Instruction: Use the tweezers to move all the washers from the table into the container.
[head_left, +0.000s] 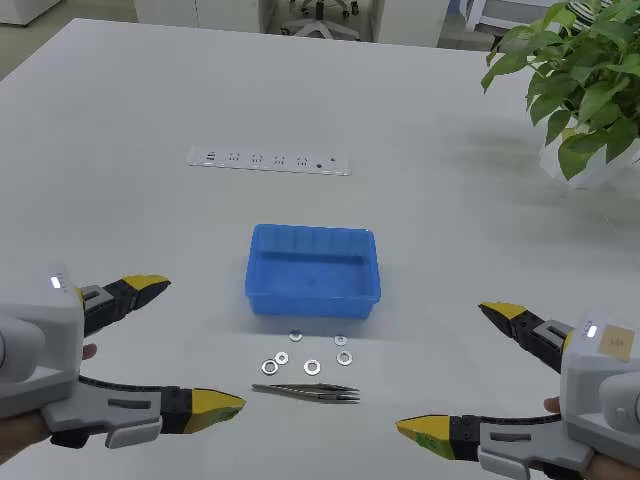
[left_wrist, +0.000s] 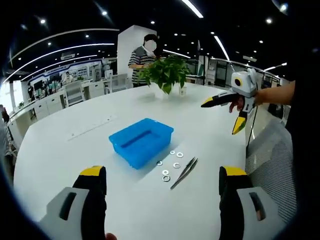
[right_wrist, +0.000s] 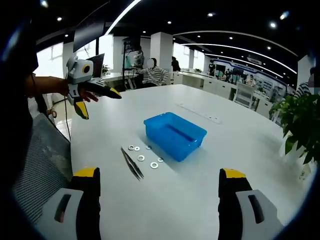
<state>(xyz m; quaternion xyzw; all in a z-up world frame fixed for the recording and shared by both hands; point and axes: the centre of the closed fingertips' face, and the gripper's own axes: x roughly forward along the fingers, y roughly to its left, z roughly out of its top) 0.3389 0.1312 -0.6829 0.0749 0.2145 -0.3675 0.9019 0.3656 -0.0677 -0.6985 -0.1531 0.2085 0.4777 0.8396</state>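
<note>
Left tongs (head_left: 202, 343) lower left of head view, spread wide, empty; right tongs (head_left: 442, 368) lower right, same state; tweezers (head_left: 306, 392) flat on bench (head_left: 120, 110), bottom centre, ungripped; washers (head_left: 312, 367) loose just above them, below blue container (head_left: 313, 270). Risks: thin flat tweezers likely skid or get pinched askew; stray tip could scatter washers; nudged container may slide.

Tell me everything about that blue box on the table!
The blue box looks like plastic, a shallow open rectangle with rounded corners and a ribbed far wall. It sits upright on the white table and looks empty. The washers lie just in front, not touching it.
</note>
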